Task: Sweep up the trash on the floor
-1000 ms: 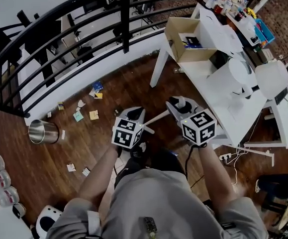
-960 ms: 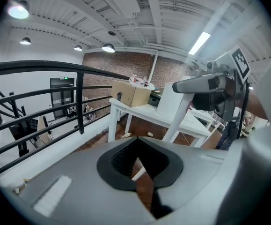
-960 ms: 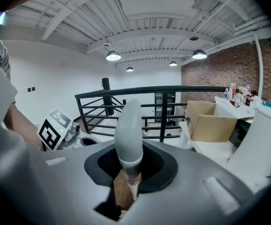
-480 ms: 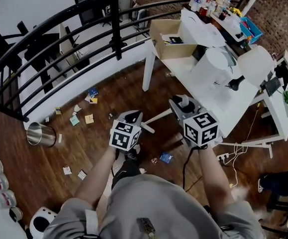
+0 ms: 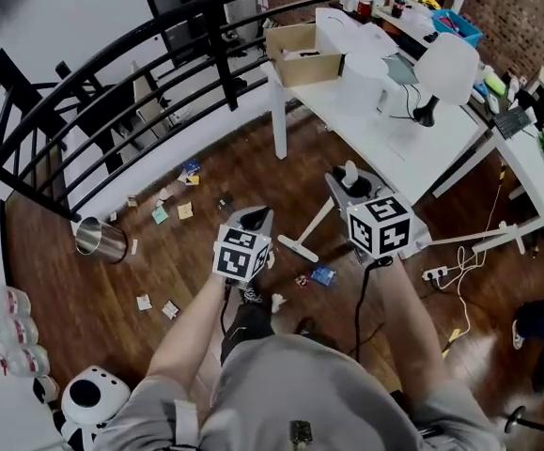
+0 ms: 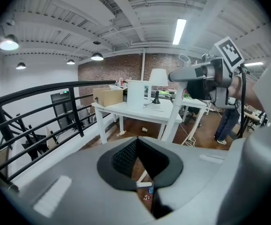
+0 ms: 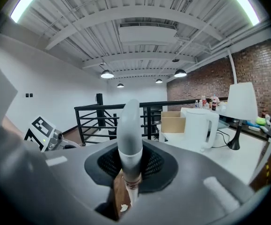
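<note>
Head view, right gripper (image 5: pixel 350 182) clamping broom (image 5: pixel 310 229), trash (image 5: pixel 185 211) scattered

Scattered paper trash (image 5: pixel 185 211), white broom (image 5: pixel 299 250) tilted

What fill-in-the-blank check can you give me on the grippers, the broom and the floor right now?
The broom has its handle clamped in the ____ gripper.
The left gripper has its jaws ____, with nothing between them.
The metal bin lies on its ____ on the wooden floor.
The cardboard box stands on the white ____.
Missing words: right; shut; side; table.
</note>
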### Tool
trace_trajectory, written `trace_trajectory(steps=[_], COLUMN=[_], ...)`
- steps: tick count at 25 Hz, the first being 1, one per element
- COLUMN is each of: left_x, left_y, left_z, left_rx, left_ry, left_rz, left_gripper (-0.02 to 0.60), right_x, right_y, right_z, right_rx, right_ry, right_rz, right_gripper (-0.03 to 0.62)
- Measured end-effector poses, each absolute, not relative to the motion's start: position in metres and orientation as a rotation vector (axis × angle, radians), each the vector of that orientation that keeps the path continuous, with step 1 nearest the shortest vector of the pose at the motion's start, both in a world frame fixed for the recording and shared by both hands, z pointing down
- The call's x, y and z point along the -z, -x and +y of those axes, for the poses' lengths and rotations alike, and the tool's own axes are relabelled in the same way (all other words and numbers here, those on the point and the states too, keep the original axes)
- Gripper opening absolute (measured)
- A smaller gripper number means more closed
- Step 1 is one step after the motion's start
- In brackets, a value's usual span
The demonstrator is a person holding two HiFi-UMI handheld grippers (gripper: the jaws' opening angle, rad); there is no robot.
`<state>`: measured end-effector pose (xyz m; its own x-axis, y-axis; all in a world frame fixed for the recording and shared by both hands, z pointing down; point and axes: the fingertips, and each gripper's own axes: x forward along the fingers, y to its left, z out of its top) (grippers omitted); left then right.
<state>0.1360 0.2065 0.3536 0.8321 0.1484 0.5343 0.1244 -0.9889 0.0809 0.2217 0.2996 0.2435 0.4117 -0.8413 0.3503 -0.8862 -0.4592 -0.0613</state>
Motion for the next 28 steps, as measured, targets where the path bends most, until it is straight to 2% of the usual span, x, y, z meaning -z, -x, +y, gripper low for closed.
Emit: trace_trajectory(steps=[8,20,28], left_x=[-0.347,-0.376,-0.374], left_y=[-0.074,0.022,0.021], left_z=[0.250,0.281,0.346], left_rx=[-0.807,-0.864,-0.909], left_ry=[-2.963,-2.876,-2.874], left_rz=[0.364,0.662,0.772], left_gripper=[0.006,0.006,0.006], right_x=[-0.244,-0.241,-0.265], right_y=[-0.151,-0.061,-0.050], right_z=[0.372,0.464,0.516], right_rx=[-0.546,-0.560,-0.644], right_ry=[-2.619,-2.792,-2.852], right_rz=[-1.381,-0.900,-0.868], right_gripper=[0.060,0.060,0.060])
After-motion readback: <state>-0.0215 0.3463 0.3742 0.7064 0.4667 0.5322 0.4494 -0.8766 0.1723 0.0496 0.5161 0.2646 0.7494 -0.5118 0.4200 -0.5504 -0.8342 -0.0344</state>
